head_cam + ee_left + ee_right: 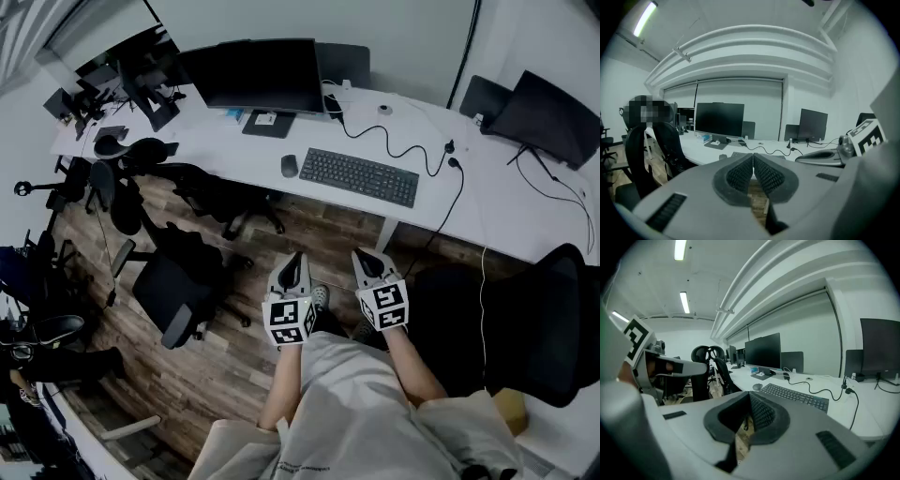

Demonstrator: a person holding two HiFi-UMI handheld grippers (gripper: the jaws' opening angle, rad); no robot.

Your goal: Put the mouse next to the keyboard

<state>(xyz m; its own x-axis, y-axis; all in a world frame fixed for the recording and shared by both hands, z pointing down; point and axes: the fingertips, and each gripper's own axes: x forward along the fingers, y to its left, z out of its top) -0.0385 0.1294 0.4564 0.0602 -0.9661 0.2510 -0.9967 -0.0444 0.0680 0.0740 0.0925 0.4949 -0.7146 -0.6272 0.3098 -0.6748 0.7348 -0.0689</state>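
Item 1, mouse point(289, 165): dark and oval, lying on the white worktop point(225, 155) in the upper middle of the head view, just beside the left end of the keyboard point(359, 176). Its long axis is running up and down the frame, towards the monitor point(255, 75) above it. Which end is the front is too small to tell, and no brand can be read.

Item 2, keyboard: black, with its long axis slanting from the centre towards the lower right. Its key legends are too small to read.

Item 3, left tongs point(298, 255) and right tongs point(361, 253): both are hanging over the wooden floor point(187, 375) at lower centre, well apart from the worktop, clenched with nothing between them. Each marker cube point(287, 321) is showing black-and-white squares.

Item 4, shirt point(356, 412): its print is too small to read.
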